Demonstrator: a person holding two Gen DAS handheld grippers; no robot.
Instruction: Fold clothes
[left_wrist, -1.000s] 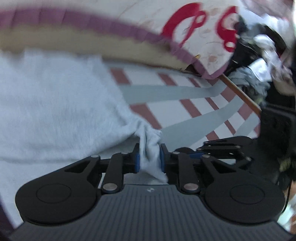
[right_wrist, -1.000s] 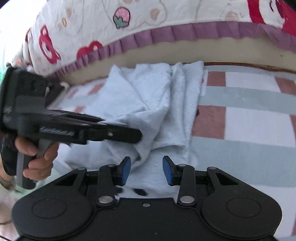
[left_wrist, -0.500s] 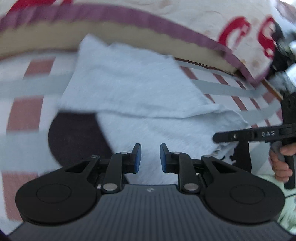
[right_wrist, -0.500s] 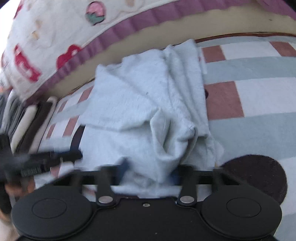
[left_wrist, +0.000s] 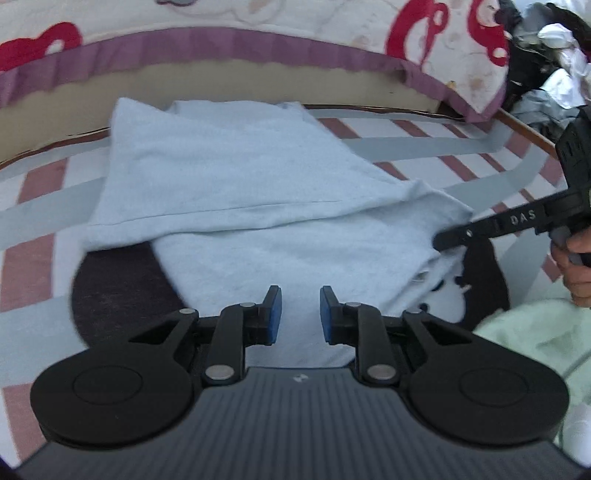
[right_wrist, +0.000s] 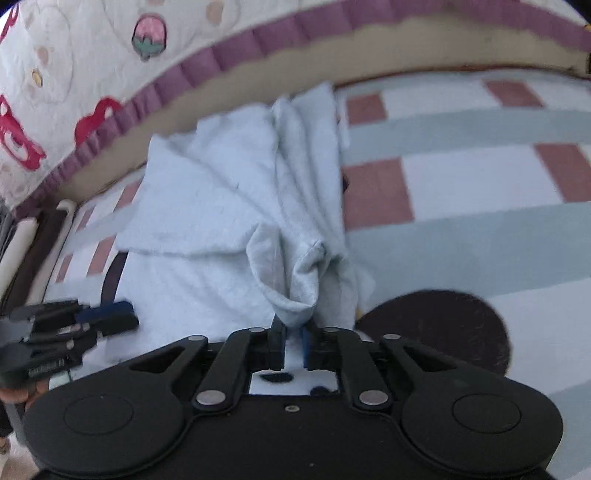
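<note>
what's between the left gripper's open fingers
Nothing is clamped: the left gripper is open over the light blue garment, as the left wrist view shows.

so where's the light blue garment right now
The light blue garment lies spread on the checked mat below the quilt's purple edge. Its right corner is pinched in the right gripper, while the open left gripper hovers over its near edge.

dark round patch (left_wrist: 122, 284) partly under garment (left_wrist: 236, 177)
</note>
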